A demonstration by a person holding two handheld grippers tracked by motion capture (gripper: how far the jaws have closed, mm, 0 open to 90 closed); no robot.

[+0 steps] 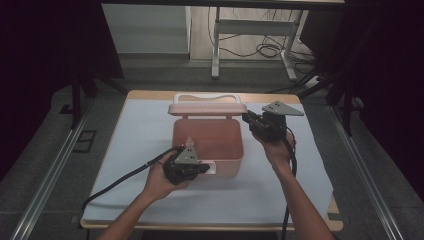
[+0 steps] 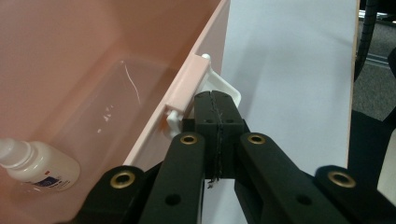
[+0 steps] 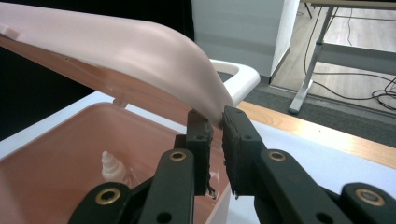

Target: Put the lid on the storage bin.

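Observation:
A pink plastic box stands open in the middle of the table, and its lid is raised at the back. My right gripper is shut on the lid's right corner; in the right gripper view the lid slants over the box and its edge sits between my right gripper's jaw tips. My left gripper is at the box's front wall. Its jaws are shut together, with the tips against the white latch. A small white bottle lies inside the box, and the same bottle shows in the right gripper view.
A white sheet covers the wooden table. The lid carries a white handle on top. Behind the table are a desk frame and floor cables. Metal rails run along the floor on both sides.

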